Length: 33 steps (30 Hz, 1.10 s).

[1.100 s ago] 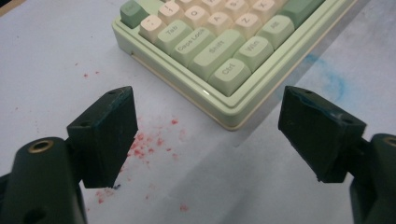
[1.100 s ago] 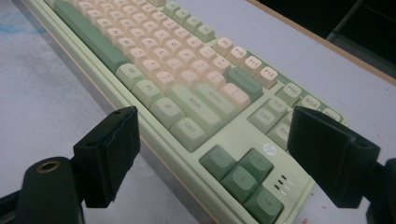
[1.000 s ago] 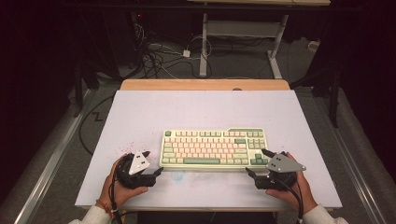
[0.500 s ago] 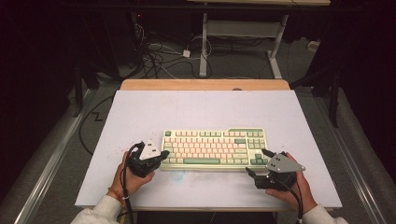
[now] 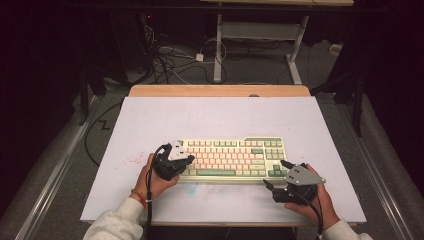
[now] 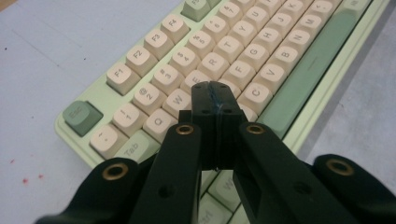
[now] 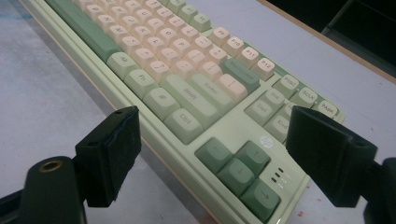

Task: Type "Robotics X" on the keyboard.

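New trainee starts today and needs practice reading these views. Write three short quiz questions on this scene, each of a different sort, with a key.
1. True or false: the left gripper has its jaws pressed together over the letter keys of the keyboard.
2. Multiple choice: the right gripper is (A) shut on a keycap, (B) open, with the keyboard's arrow-key corner seen between its jaws, (C) lying on the floor.
3. Fill in: the large green key at the keyboard's corner in the left gripper view is labelled ___.

Key: 1 true; 2 B; 3 Esc.
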Tool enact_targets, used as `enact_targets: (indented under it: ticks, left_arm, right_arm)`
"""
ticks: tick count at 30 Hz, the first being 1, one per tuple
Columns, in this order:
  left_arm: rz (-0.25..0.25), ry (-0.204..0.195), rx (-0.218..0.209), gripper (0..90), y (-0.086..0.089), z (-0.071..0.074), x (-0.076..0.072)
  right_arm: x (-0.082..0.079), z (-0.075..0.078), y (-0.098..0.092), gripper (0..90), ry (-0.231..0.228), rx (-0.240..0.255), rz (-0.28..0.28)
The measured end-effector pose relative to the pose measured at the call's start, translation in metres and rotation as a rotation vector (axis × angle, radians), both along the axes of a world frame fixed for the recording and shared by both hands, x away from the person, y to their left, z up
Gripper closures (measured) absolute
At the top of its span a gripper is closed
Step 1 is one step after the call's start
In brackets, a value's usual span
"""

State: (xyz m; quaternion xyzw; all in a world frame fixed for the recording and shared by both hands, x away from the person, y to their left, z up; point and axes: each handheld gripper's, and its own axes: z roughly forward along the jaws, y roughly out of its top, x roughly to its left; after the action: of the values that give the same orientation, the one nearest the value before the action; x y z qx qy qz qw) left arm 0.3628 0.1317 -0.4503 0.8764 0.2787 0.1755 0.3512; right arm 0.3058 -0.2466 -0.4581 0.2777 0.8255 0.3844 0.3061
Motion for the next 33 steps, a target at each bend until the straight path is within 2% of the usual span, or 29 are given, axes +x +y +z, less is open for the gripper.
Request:
enact_targets:
  ticks: [8, 16, 33]
  left_arm:
    - [-0.015, 0.012, 0.029, 87.4, -0.013, -0.004, 0.007]
    - [0.001, 0.033, 0.032, 87.4, -0.009, -0.007, 0.013]
    - [0.010, 0.024, 0.046, 87.1, -0.009, -0.007, 0.014]
  right_arm:
    - [0.000, 0.000, -0.001, 18.2, -0.002, -0.001, 0.003]
    - [0.000, 0.000, -0.001, 18.4, 0.000, -0.001, 0.005]
    - [-0.001, -0.001, -0.001, 18.8, 0.008, -0.006, 0.004]
